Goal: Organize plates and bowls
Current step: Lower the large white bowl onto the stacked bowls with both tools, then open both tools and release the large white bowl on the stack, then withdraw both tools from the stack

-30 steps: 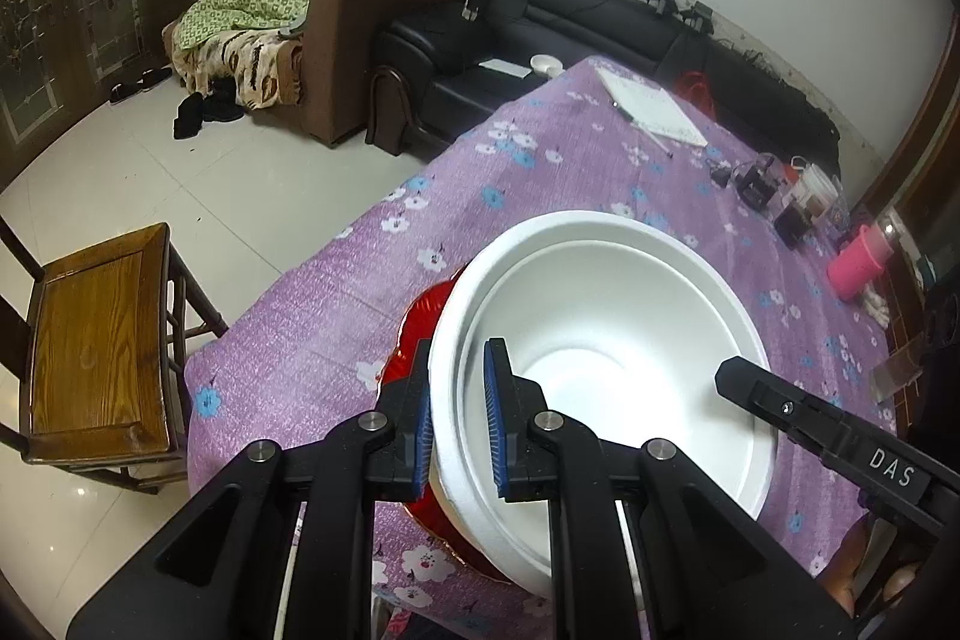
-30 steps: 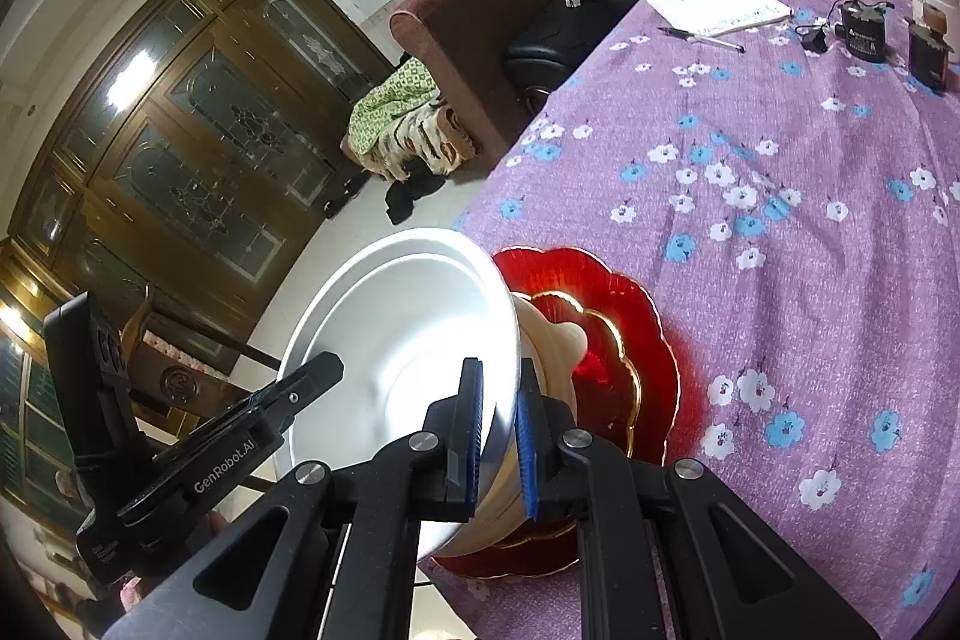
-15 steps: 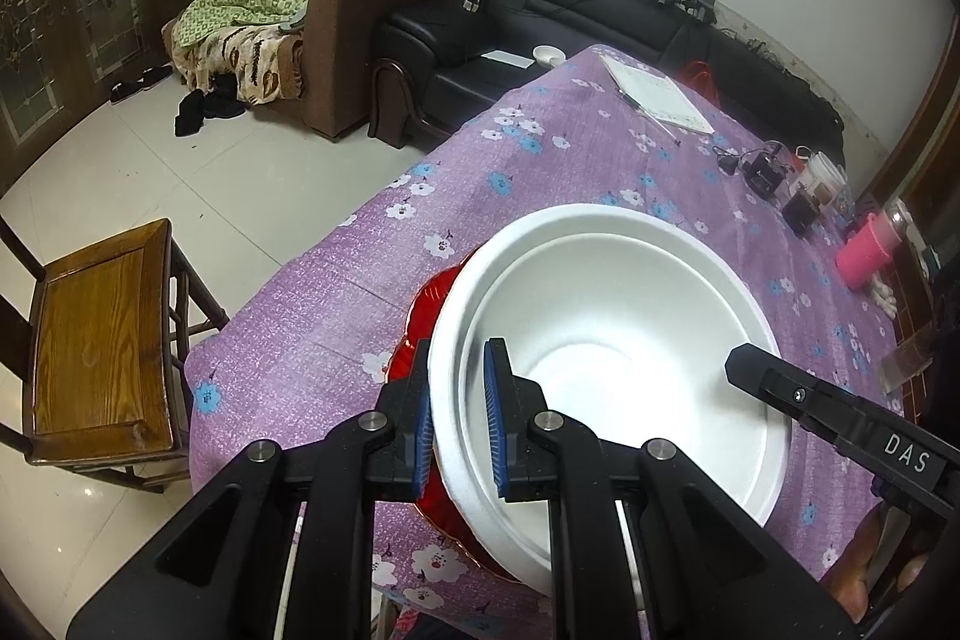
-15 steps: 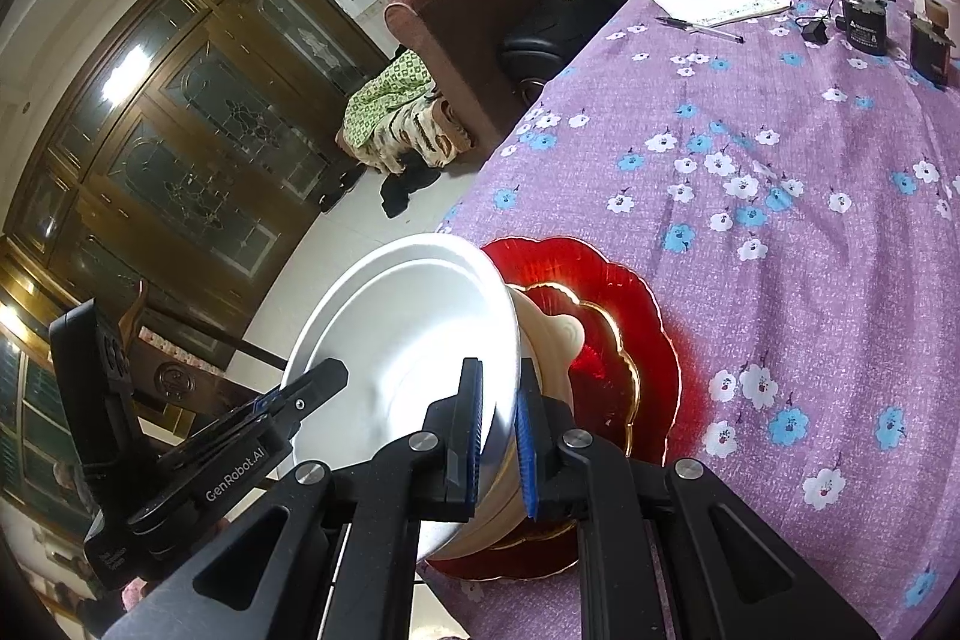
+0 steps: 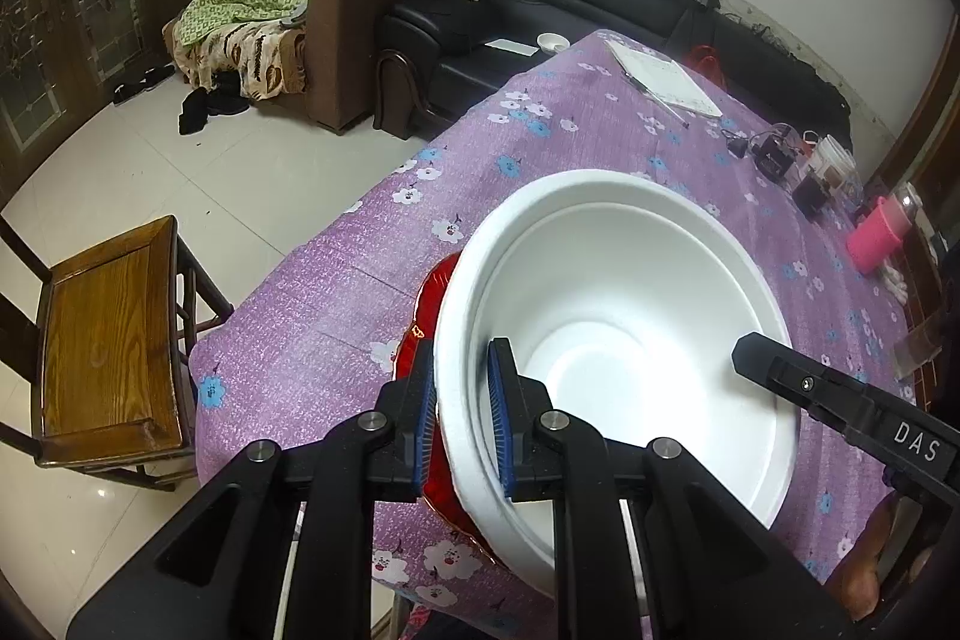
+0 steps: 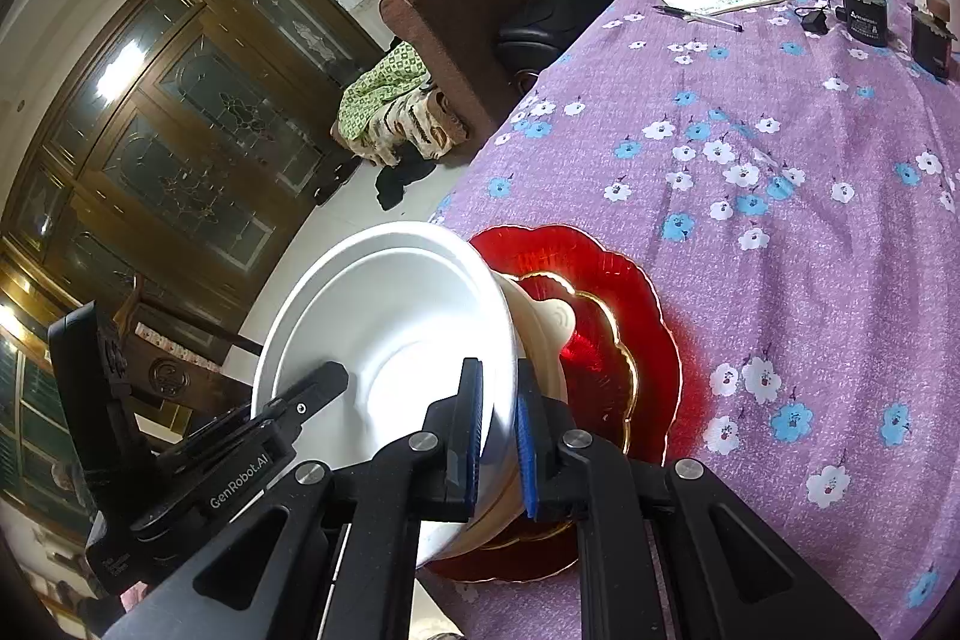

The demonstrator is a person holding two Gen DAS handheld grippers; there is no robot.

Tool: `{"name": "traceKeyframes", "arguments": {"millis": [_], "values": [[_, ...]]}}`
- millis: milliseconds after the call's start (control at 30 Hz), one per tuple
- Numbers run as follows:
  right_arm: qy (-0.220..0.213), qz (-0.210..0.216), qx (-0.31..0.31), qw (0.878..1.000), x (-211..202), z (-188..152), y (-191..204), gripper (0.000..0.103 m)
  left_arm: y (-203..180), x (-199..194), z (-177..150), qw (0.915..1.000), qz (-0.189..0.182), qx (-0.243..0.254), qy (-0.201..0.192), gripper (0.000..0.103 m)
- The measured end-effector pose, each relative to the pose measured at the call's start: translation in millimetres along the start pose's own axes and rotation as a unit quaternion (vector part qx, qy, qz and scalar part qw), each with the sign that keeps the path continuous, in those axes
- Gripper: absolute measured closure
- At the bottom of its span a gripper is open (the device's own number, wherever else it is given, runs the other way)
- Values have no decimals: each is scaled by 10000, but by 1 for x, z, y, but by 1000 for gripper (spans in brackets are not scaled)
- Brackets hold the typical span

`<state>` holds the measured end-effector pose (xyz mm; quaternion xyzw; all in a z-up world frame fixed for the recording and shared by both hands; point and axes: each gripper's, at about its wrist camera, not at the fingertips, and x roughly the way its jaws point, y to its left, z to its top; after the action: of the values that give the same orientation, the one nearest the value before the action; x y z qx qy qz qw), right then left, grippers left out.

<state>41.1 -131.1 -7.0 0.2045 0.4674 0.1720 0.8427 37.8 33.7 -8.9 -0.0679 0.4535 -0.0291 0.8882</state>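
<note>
A large white bowl is held by both grippers over a stack of red scalloped plates near the table's front corner. My left gripper is shut on the bowl's near left rim. My right gripper is shut on the bowl's right rim. A cream bowl sits under the white one on the plates. In the left wrist view only a sliver of the red plates shows. Whether the white bowl rests on the cream bowl I cannot tell.
The table has a purple flowered cloth. At its far end lie a notepad, a pen, dark gadgets, a jar and a pink cup. A wooden chair stands left of the table; sofas beyond.
The view has drawn back and up a little in both wrist cameras. The grips on the bowl are unchanged, and the bowl stays over the red plates.
</note>
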Motion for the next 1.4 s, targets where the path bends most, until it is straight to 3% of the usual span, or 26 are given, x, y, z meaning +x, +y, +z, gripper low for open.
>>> {"name": "traceKeyframes", "arguments": {"millis": [400, 500, 567, 633, 733, 800, 967, 1033, 1100, 1167, 1400], "values": [[65, 21, 65, 10000, 1, 0, -1, 90, 5, 0, -3, 10000, 87, 23, -1, 77], [95, 129, 155, 9998, 0, 0, -3, 78, 6, 0, -4, 9997, 226, 86, -3, 57], [22, 211, 164, 9996, -3, 1, -4, 72, 4, -4, -5, 9990, 375, 196, -108, 56], [-132, 167, 91, 9997, -10, 0, -2, 58, 2, -6, -6, 9980, 514, 321, -155, 55], [-408, 258, -28, 9988, -26, -1, -1, 54, 6, -9, -8, 9984, 471, 237, -184, 46], [-579, 327, -69, 9978, -37, -3, -4, 54, 11, -16, -10, 9983, 483, 130, -315, 37], [-1077, 284, -313, 9933, -64, -13, -7, 53, 29, -46, -18, 9939, 461, -176, -985, 37], [-1219, 287, -468, 9910, -72, -19, -5, 53, 29, -63, -24, 9871, 697, -103, -1439, 37], [-1324, 309, -704, 9882, -78, -26, 2, 53, 23, -78, -28, 9784, 990, 79, -1814, 26], [-1376, 291, -895, 9860, -82, -32, 10, 53, 17, -92, -30, 9742, 917, 247, -2047, 22], [-1468, 351, -1362, 9791, -89, -50, 35, 53, -3, -114, -34, 9754, 523, 570, -2063, 18]]}}
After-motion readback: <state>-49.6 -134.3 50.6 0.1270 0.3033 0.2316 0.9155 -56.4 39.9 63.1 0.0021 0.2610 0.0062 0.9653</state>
